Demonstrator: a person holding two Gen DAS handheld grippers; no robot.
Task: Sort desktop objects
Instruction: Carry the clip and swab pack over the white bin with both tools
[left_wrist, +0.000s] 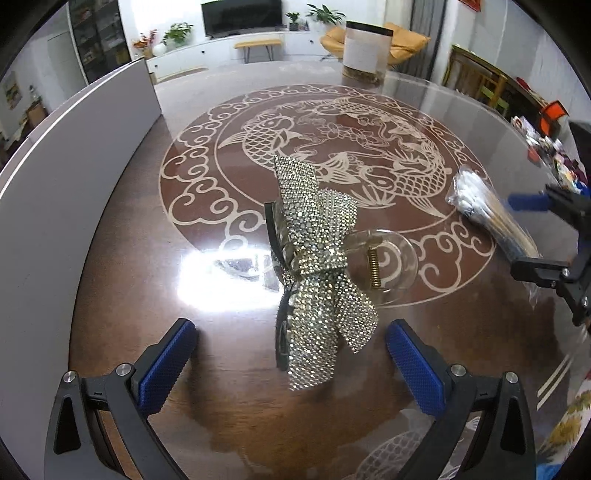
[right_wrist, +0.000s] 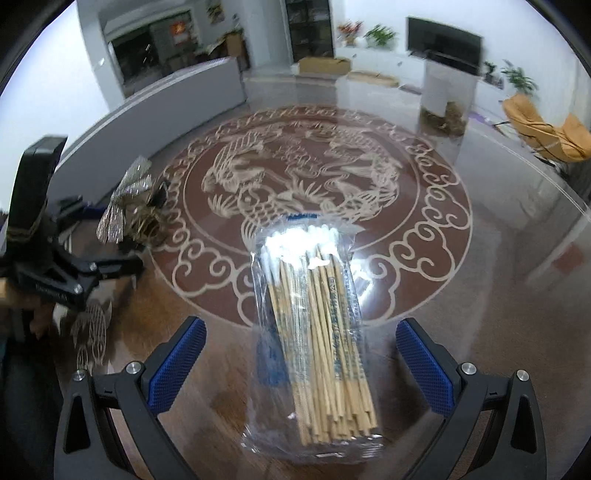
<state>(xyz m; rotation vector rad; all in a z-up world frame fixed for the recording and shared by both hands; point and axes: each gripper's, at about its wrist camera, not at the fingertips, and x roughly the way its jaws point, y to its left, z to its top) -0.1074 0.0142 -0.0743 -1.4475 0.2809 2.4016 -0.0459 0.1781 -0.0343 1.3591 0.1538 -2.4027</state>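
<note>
A rhinestone bow hair clip (left_wrist: 317, 273) with a clear claw and brass spring lies on the glass tabletop, between the blue pads of my left gripper (left_wrist: 291, 365), which is open and apart from it. A clear bag of wooden cotton swabs (right_wrist: 314, 332) lies between the fingers of my right gripper (right_wrist: 301, 369), also open with gaps on both sides. The left wrist view shows the swab bag (left_wrist: 491, 214) at the right, with the right gripper (left_wrist: 532, 236) over it. In the right wrist view the hair clip (right_wrist: 127, 206) and left gripper (right_wrist: 99, 240) appear at the left.
The round table (left_wrist: 122, 229) has a glass top over a fish pattern. A long grey box (left_wrist: 74, 166) runs along the left side. A tall clear container (left_wrist: 365, 48) with a black rim stands at the far edge. Colourful clutter (left_wrist: 546, 147) sits off the table's right.
</note>
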